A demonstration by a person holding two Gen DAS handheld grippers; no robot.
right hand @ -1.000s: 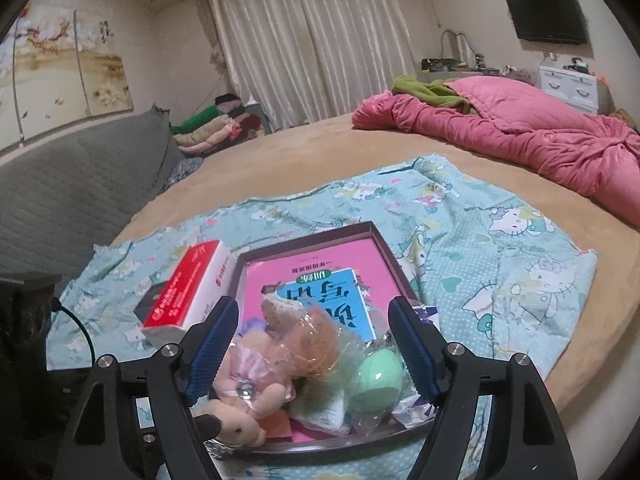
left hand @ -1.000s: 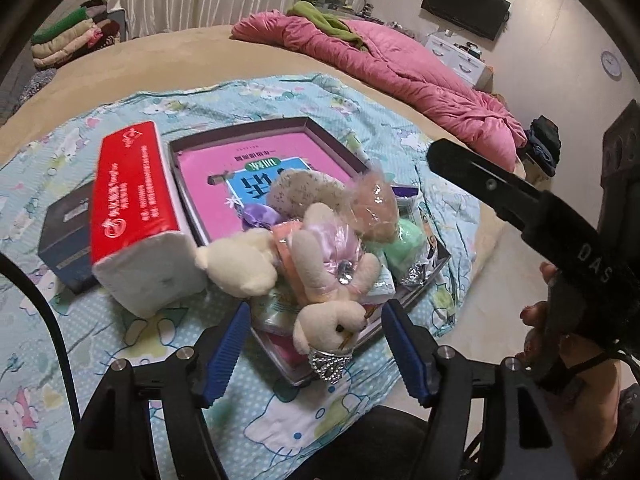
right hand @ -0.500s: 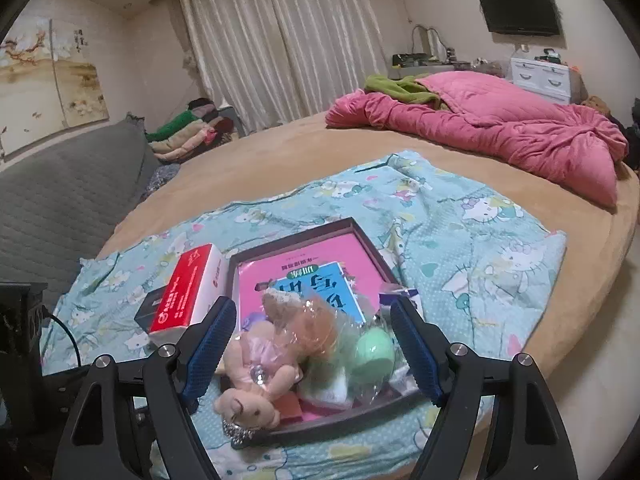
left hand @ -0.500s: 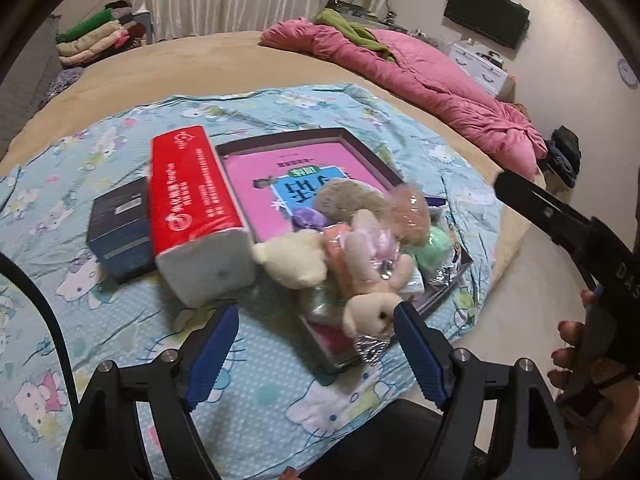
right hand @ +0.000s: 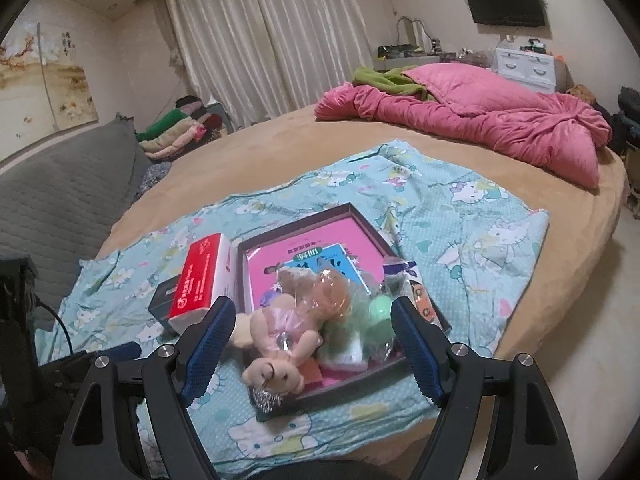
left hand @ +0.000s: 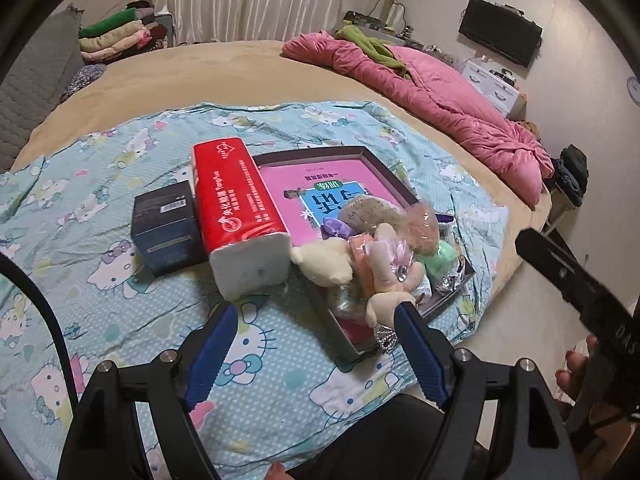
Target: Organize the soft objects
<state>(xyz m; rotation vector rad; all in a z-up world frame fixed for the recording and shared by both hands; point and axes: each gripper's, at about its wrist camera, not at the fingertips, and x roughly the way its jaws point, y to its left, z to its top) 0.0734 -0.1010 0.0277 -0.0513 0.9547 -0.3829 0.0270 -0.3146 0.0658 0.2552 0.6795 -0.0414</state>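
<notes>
A dark shallow box (left hand: 360, 152) (right hand: 352, 210) with a pink book inside lies on a Hello Kitty cloth (left hand: 100, 280) on the bed. Soft toys are piled at its near end: a plush rabbit in a pink dress (left hand: 390, 276) (right hand: 280, 344), a cream plush (left hand: 324, 260), a bagged brown plush (left hand: 424, 220) (right hand: 332, 292) and a green ball (left hand: 440, 256) (right hand: 380, 308). My left gripper (left hand: 316, 320) is open and empty, held back above the cloth. My right gripper (right hand: 312, 312) is open and empty, above the pile's near side.
A red tissue pack (left hand: 236, 208) (right hand: 200, 280) lies left of the box, with a dark small box (left hand: 168, 224) beside it. A pink quilt (left hand: 440, 100) (right hand: 480, 120) lies at the far right of the bed. The bed edge and floor (right hand: 580, 320) are at right.
Both grippers have drawn back and up from the toy pile, which now looks smaller and farther away. The toys have not moved.
</notes>
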